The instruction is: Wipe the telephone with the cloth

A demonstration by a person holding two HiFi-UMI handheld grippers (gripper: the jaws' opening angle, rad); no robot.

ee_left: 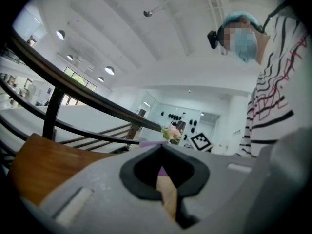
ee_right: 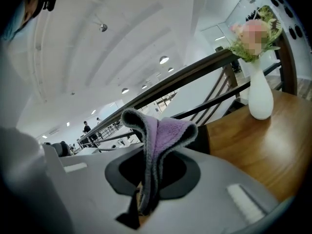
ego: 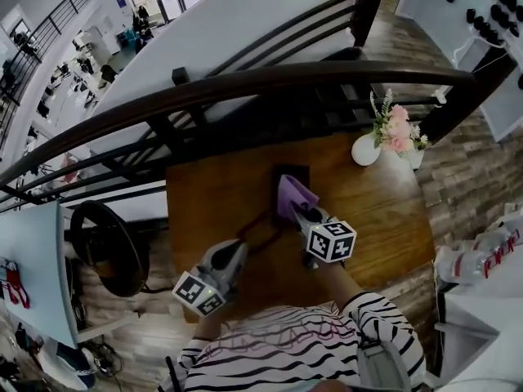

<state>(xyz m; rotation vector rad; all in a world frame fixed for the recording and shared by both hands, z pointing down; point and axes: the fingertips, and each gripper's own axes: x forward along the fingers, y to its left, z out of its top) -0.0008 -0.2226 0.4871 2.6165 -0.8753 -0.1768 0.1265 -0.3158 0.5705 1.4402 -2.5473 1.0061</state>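
Observation:
A black telephone (ego: 291,172) sits near the middle of the wooden table (ego: 212,198), mostly hidden by the cloth. My right gripper (ego: 304,212) is shut on a purple cloth with a grey edge (ego: 292,194), which lies against the telephone's near side. In the right gripper view the cloth (ee_right: 163,130) sticks up from between the jaws, and a dark part of the telephone (ee_right: 203,139) shows behind it. My left gripper (ego: 242,248) is shut, with nothing held, low over the table to the left. A dark cord (ego: 260,225) loops beside it. The left gripper view shows its jaws closed (ee_left: 161,146).
A white vase of pink flowers (ego: 366,149) stands at the table's back right, also in the right gripper view (ee_right: 260,99). A dark curved railing (ego: 245,88) runs behind the table. A black ring-shaped object (ego: 102,247) is on the left, and plastic bottles (ego: 482,260) are on the right.

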